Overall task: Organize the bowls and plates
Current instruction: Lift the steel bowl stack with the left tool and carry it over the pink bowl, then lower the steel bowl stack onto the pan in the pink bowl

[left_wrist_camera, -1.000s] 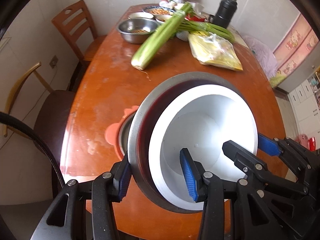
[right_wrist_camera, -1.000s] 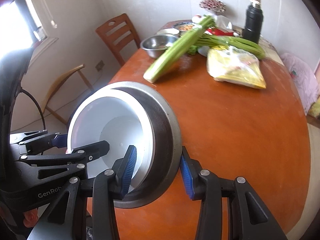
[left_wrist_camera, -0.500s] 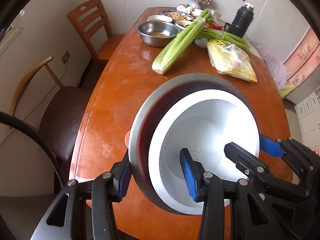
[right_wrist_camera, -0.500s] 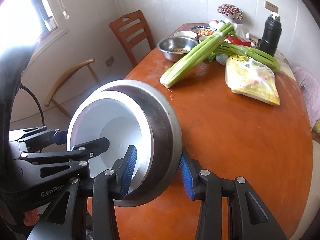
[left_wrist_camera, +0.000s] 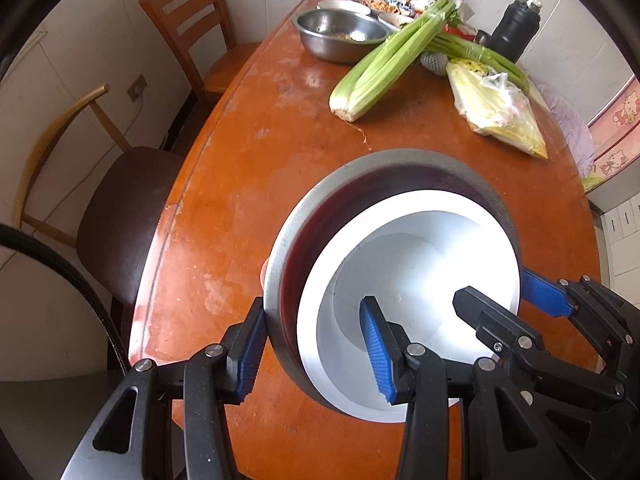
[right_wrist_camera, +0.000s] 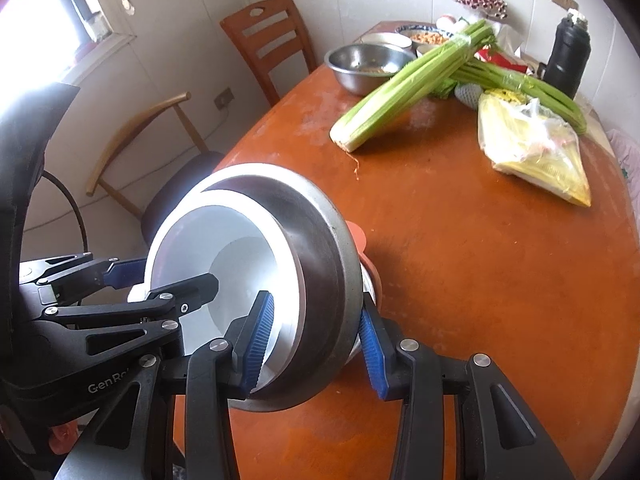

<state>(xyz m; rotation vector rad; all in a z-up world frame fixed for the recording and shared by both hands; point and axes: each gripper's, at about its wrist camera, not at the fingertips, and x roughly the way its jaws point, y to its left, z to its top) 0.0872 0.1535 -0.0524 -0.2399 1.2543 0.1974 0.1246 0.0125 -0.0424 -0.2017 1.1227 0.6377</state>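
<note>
The left hand-held gripper [left_wrist_camera: 316, 344] and the right hand-held gripper [right_wrist_camera: 316, 344] each clamp opposite sides of a nested stack, a white bowl [left_wrist_camera: 412, 292] inside a metal bowl [left_wrist_camera: 280, 280], one finger inside and one outside the rims. The stack hangs tilted above the near end of the worktop [left_wrist_camera: 248, 184]. An orange-rimmed dish [right_wrist_camera: 360, 240] lies directly beneath it, so the likely set-down is straight below.

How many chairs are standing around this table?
2, both along the table's left side: an orange slat-back chair at the far end, and a nearer dark-seated chair with a curved back. Others may be out of view.
</note>
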